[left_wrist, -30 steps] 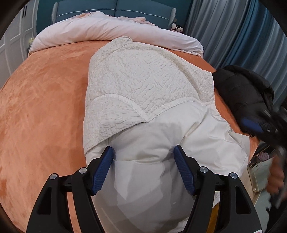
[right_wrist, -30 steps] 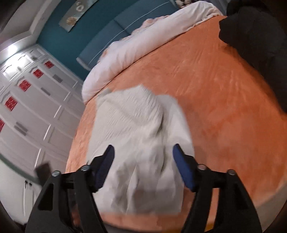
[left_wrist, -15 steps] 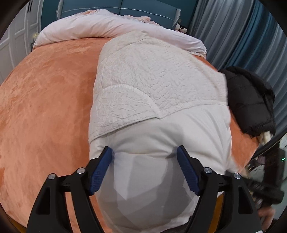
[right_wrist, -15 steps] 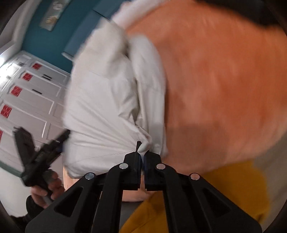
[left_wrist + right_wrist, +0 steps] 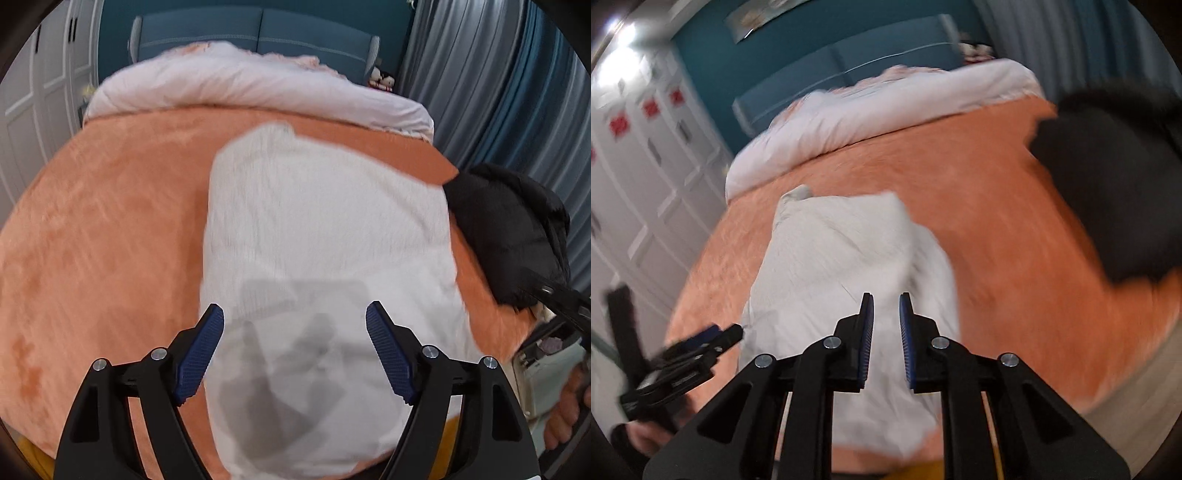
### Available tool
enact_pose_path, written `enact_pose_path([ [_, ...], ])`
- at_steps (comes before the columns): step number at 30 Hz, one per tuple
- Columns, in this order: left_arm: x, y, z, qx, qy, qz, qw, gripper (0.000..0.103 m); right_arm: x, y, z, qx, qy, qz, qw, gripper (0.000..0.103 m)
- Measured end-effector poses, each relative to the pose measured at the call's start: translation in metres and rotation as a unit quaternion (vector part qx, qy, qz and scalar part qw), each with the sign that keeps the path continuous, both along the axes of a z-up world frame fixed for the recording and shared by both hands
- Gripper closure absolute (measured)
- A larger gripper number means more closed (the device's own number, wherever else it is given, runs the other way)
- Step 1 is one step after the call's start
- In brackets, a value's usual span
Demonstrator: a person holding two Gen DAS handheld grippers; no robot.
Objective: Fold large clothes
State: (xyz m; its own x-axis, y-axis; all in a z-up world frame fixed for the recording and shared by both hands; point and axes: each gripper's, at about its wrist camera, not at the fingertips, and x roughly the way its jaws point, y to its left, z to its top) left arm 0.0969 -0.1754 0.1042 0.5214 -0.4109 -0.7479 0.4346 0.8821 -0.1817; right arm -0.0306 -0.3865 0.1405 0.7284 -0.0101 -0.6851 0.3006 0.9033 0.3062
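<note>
A cream-white garment (image 5: 325, 236) lies folded into a long, roughly rectangular bundle on the bed (image 5: 103, 236), running from the near edge toward the far bedding. Its cloth looks soft and slightly crinkled, though motion blur smears the surface in both views, so any quilting or stitching is hard to make out. The bed's cover is an orange, plush, velvety fabric. Across the far end sits a puffy pale pink duvet (image 5: 258, 88) rolled into a thick band, with a teal padded headboard (image 5: 255, 33) behind it.

The left tool (image 5: 295, 332) hangs over the near end of the garment with its ribbed blue pads set wide apart and released, gripping nothing; its shadow falls on the cloth below. The right tool (image 5: 886, 332) has its jaws close together and opening, with no cloth caught between them; the garment lies under it.

The left wrist view shows grey-blue curtains (image 5: 498, 92) at far right and a black puffy jacket (image 5: 509, 236) heaped at the bed's right edge, touching the garment's corner. The right wrist view alone shows white panelled wardrobe doors (image 5: 646, 184) with red marks at left, and a framed picture (image 5: 764, 16) above the headboard. The garment's near end is cut off by the tools in both views.
</note>
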Motion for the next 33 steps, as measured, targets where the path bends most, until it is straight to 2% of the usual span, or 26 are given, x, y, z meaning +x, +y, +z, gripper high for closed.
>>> enact_pose_path([
  [2,0.011,-0.005,0.009,0.002,-0.005,0.013,0.9999,0.027,0.037,0.013,-0.001,-0.037,0.029,0.024,0.999,0.089],
  [5,0.041,-0.016,0.003,-0.007,0.016,0.027,0.9995,0.027,0.083,0.018,-0.017,-0.088,0.064,0.03,0.994,0.089],
  [8,0.061,-0.029,-0.018,-0.001,0.038,0.036,0.9987,0.027,0.109,-0.001,-0.054,-0.077,0.092,0.006,0.993,0.092],
  [10,0.065,-0.037,-0.035,0.009,0.039,0.034,0.9986,0.025,0.112,-0.019,-0.095,-0.046,0.109,-0.012,0.993,0.094],
  [12,0.061,-0.045,-0.045,0.015,0.011,0.025,0.9995,0.016,0.101,-0.027,-0.125,-0.016,0.094,-0.025,0.995,0.094],
  [15,0.053,-0.054,-0.055,0.026,-0.016,0.021,0.9993,0.01,0.087,-0.029,-0.144,0.0,0.068,-0.037,0.997,0.095],
  [19,0.053,-0.054,-0.07,0.022,-0.031,0.026,0.999,0.008,0.086,-0.032,-0.161,0.024,0.05,-0.038,0.998,0.095],
  [24,0.052,-0.061,-0.081,0.043,-0.052,0.031,0.9972,0.005,0.091,-0.029,-0.162,0.016,0.049,-0.033,0.998,0.095],
  [26,0.052,-0.06,-0.08,0.047,-0.058,0.034,0.9966,0.005,0.092,-0.033,-0.156,0.029,0.056,-0.027,0.998,0.095],
  [28,0.051,-0.055,-0.073,0.049,-0.056,0.035,0.9966,0.005,0.082,-0.041,-0.13,0.063,0.064,-0.043,0.995,0.093],
  [29,0.049,-0.051,-0.067,0.046,-0.05,0.035,0.997,0.006,0.077,-0.039,-0.118,0.073,0.056,-0.044,0.995,0.089],
  [30,0.044,-0.043,-0.058,0.041,-0.041,0.037,0.9977,0.009,0.06,-0.034,-0.096,0.078,0.041,-0.029,0.996,0.089],
  [33,0.021,-0.016,-0.038,0.004,-0.016,0.032,0.9994,0.009,0.02,-0.012,-0.065,0.059,0.035,0.006,0.998,0.085],
])
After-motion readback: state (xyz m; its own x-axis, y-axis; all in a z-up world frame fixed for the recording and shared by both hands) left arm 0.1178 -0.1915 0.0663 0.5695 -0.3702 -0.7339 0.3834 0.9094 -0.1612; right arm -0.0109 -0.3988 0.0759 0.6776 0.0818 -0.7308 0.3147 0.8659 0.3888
